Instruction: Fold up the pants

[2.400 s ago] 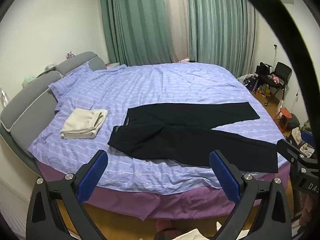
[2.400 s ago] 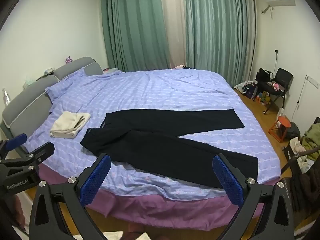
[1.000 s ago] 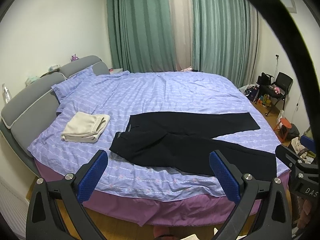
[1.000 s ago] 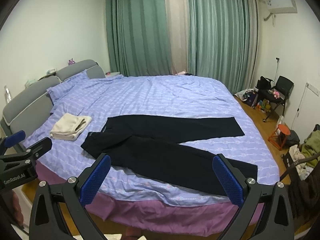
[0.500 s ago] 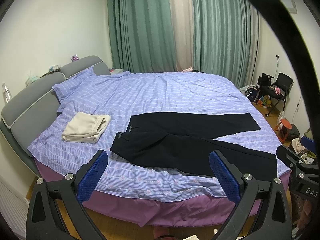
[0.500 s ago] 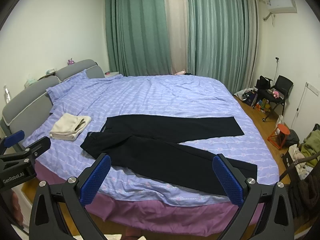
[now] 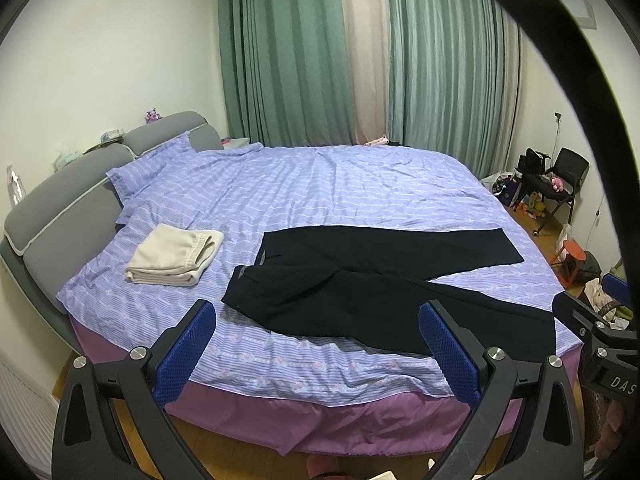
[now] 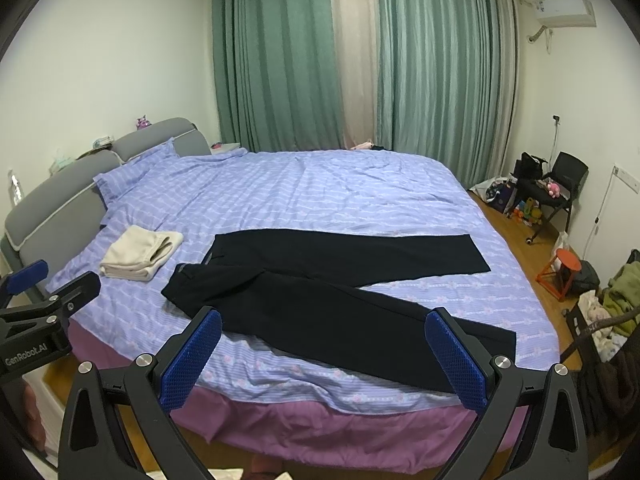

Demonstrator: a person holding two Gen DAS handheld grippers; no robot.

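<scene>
Black pants lie on a lilac striped bedspread beside cream cloth.

Black pants lie spread across the frame's centre on a purple striped bed, legs splayed toward the right. A folded cream garment sits at left. The right gripper fills the bottom edge, blue pads wide apart; the left gripper shows at lower left.

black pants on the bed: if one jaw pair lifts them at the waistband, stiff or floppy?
Likely floppy: the black pants lie flat, following the wrinkled bedspread. The splayed legs would probably dangle and drag. The nearer hem, at the bed's edge, may slide off if pushed.
</scene>
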